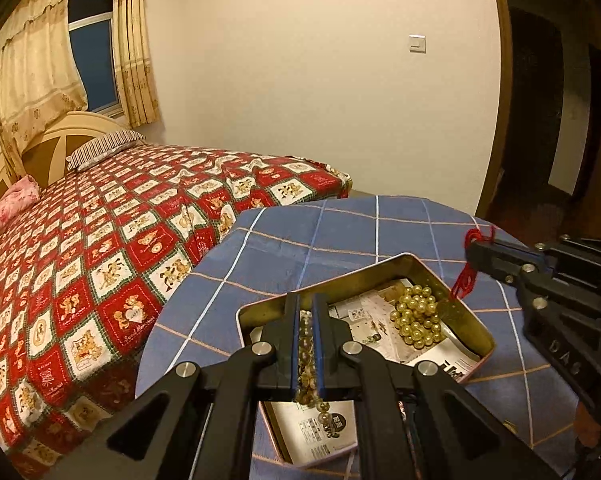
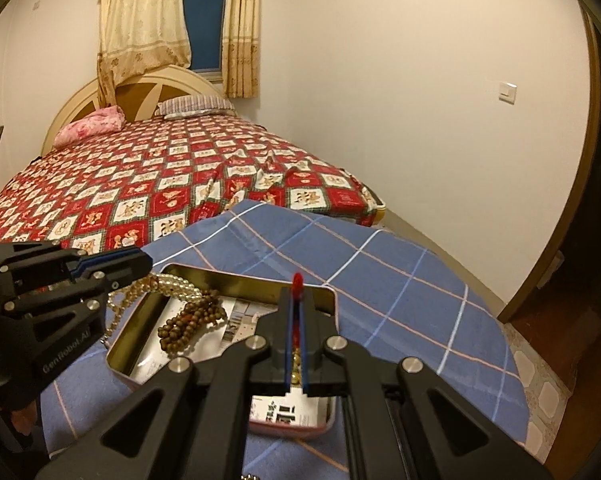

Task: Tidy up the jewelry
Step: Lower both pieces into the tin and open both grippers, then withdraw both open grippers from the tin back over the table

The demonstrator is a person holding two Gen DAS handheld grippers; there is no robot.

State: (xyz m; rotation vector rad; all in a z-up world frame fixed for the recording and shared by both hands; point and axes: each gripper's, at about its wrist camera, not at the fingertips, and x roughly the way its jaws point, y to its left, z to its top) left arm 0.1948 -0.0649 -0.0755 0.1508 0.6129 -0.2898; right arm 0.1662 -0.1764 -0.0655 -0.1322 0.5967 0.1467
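Left gripper (image 1: 305, 312) is clamped on a pale bead strand (image 2: 172, 282), which hangs over the tin's (image 1: 486, 344) left rim. Right gripper (image 2: 296, 300) is pinched tight on a red cord (image 1: 464, 280), holding it above the tin's right side; a gold piece dangles from the cord, details unclear.

I see the tin open on the tabletop (image 2: 400, 280), which has a blue checked cloth, with printed paper (image 1: 364, 316) lining the bottom. Inside: a pile of shiny gold beads (image 1: 416, 320) on the right, a dull brown bead string (image 2: 196, 318) on the left.

Bed (image 1: 100, 248) with red patchwork cover behind the tabletop. Both grippers crowd the tin opening.
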